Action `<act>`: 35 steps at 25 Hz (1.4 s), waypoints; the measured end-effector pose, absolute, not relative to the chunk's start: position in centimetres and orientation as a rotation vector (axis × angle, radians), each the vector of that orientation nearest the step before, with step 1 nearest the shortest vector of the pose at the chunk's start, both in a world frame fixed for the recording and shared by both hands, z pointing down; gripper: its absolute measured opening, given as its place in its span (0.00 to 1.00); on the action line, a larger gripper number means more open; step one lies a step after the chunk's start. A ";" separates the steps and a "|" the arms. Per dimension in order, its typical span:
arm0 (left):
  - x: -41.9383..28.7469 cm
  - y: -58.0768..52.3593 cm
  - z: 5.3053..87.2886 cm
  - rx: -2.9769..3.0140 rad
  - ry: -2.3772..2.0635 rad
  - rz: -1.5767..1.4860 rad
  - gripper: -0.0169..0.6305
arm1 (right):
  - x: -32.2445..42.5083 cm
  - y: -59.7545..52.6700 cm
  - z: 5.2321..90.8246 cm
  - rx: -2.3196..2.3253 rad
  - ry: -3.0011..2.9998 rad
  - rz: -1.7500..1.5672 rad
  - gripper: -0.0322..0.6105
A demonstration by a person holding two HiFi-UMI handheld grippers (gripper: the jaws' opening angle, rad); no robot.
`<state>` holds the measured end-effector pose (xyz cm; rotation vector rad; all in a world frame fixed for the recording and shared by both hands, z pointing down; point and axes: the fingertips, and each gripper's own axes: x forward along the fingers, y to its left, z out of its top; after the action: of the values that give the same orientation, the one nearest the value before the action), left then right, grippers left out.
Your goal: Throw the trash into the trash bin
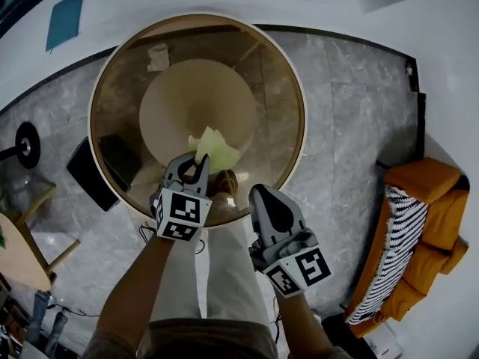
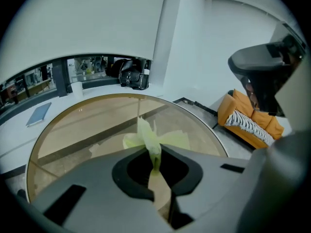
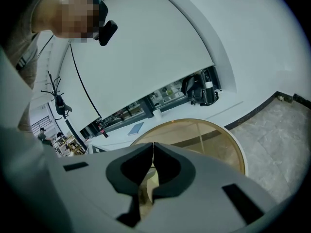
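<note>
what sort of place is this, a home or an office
Probably a lounge or reception corner, hard to say which: an orange sofa with a striped cushion, a round glass table and a grey marble floor.

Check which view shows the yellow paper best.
Left gripper view: the paper sits centre frame, pinched in the shut jaws, folds clear. Head view shows it small, just beyond the left gripper. Right gripper view doesn't show it.
</note>
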<state>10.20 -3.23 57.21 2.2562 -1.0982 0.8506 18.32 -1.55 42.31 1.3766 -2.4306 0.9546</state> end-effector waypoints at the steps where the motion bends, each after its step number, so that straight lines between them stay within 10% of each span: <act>1: 9.8 -3.4 57.0 2.248 -1.113 0.836 0.07 | 17.9 -1.7 42.3 1.359 -2.437 0.948 0.08; 25: -26.6 5.8 54.6 1.563 -1.858 0.526 0.07 | -14.5 1.0 40.9 0.450 -2.654 0.781 0.08; 35: -31.0 10.4 57.3 1.373 -1.942 0.510 0.07 | -18.3 3.0 42.4 0.319 -2.615 0.760 0.08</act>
<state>-31.02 10.39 57.31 1.3728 -1.9424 0.5105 -18.30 2.97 42.38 0.3192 -2.6154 0.7598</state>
